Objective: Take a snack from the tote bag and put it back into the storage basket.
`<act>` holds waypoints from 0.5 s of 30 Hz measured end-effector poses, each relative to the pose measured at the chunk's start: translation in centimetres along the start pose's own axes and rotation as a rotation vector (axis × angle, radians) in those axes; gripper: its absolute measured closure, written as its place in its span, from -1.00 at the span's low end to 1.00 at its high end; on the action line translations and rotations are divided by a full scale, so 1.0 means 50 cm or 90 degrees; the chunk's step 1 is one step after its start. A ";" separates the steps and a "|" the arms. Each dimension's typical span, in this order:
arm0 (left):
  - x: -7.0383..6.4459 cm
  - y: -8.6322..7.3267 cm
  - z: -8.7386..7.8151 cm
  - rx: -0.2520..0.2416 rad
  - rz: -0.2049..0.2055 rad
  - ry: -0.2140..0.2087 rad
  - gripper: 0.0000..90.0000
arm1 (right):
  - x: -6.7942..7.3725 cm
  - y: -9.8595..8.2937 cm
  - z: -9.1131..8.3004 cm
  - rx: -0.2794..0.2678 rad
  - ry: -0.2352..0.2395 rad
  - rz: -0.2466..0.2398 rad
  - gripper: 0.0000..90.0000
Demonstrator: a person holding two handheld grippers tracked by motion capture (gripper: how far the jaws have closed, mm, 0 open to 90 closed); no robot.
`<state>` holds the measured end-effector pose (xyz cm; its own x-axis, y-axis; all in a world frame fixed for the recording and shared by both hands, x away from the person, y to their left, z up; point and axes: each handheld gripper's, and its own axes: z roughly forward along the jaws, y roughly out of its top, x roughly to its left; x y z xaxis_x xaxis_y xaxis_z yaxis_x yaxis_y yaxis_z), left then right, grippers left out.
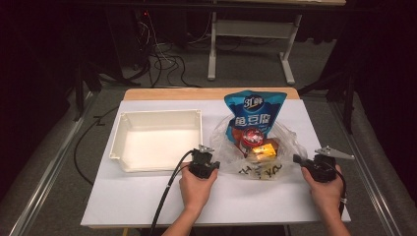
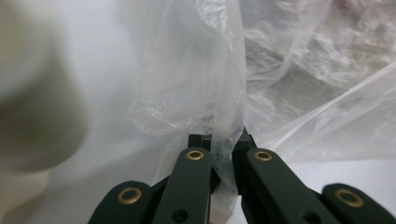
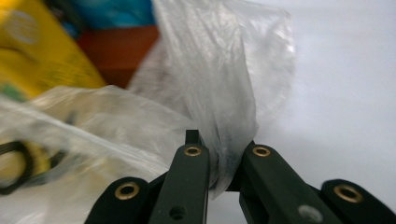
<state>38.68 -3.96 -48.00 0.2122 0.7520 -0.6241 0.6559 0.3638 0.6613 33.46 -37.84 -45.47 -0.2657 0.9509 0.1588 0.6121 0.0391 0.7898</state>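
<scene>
A clear plastic bag (image 1: pixel 290 142) lies on the white table, holding a blue snack packet (image 1: pixel 254 112), a yellow pack (image 1: pixel 260 151) and a red-brown item (image 1: pixel 247 135). My left gripper (image 1: pixel 210 158) is at the bag's left edge, shut on a fold of the clear plastic bag (image 2: pixel 219 116). At the bag's right edge my right gripper (image 1: pixel 298 159) is shut on another fold of the clear plastic bag (image 3: pixel 224 93). The yellow pack (image 3: pixel 42 60) and the red-brown item (image 3: pixel 119 51) sit blurred behind the film in the right gripper view.
An empty white tray (image 1: pixel 118 142) stands left of the bag, close to my left gripper. The white table (image 1: pixel 147 196) has bare room in front of the hands. Cables and a table frame lie on the floor beyond.
</scene>
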 end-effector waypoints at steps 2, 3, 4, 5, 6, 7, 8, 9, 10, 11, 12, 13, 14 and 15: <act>0.005 0.003 -0.003 -0.005 -0.018 -0.008 1.00 | -0.012 -0.007 0.014 0.021 -0.005 0.017 1.00; 0.004 0.004 -0.006 -0.009 -0.029 -0.019 1.00 | -0.018 -0.010 0.021 0.023 -0.002 0.016 1.00; 0.002 0.005 -0.011 -0.016 -0.031 -0.026 1.00 | -0.016 -0.013 0.022 0.027 0.004 0.032 1.00; -0.002 0.009 -0.019 -0.032 -0.034 -0.036 0.98 | -0.015 -0.013 0.022 0.024 0.008 0.026 1.00; -0.009 0.015 -0.028 -0.051 -0.038 -0.044 0.86 | -0.011 -0.011 0.019 0.020 0.011 0.021 0.97; -0.017 0.022 -0.036 -0.067 -0.047 -0.049 0.72 | -0.008 -0.009 0.015 0.016 0.010 0.013 0.94; -0.025 0.031 -0.045 -0.080 -0.058 -0.060 0.58 | -0.005 -0.007 0.010 0.010 0.009 0.009 0.93; -0.034 0.041 -0.054 -0.091 -0.072 -0.077 0.47 | -0.004 -0.006 0.005 0.003 0.010 0.005 0.93; -0.044 0.051 -0.061 -0.101 -0.086 -0.087 0.40 | -0.003 -0.004 0.000 -0.004 0.010 0.005 0.93; -0.054 0.060 -0.067 -0.108 -0.096 -0.093 0.31 | -0.002 -0.003 -0.004 -0.012 0.008 0.004 0.93; -0.064 0.069 -0.073 -0.113 -0.106 -0.103 0.22 | -0.002 -0.003 -0.008 -0.017 0.007 0.000 0.93; -0.077 0.078 -0.076 -0.118 -0.117 -0.110 0.13 | 0.000 -0.002 -0.010 -0.020 0.007 -0.002 0.93; -0.090 0.086 -0.079 -0.125 -0.125 -0.114 0.05 | 0.002 -0.001 -0.012 -0.021 0.007 0.000 0.93; -0.103 0.092 -0.079 -0.132 -0.125 -0.116 -0.02 | 0.005 0.000 -0.013 -0.023 0.005 -0.004 0.93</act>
<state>37.72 -3.97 -40.11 0.2346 0.5527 -0.7997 0.5395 0.6103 0.5801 32.90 -37.83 -45.02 -0.2761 0.9480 0.1584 0.5836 0.0344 0.8113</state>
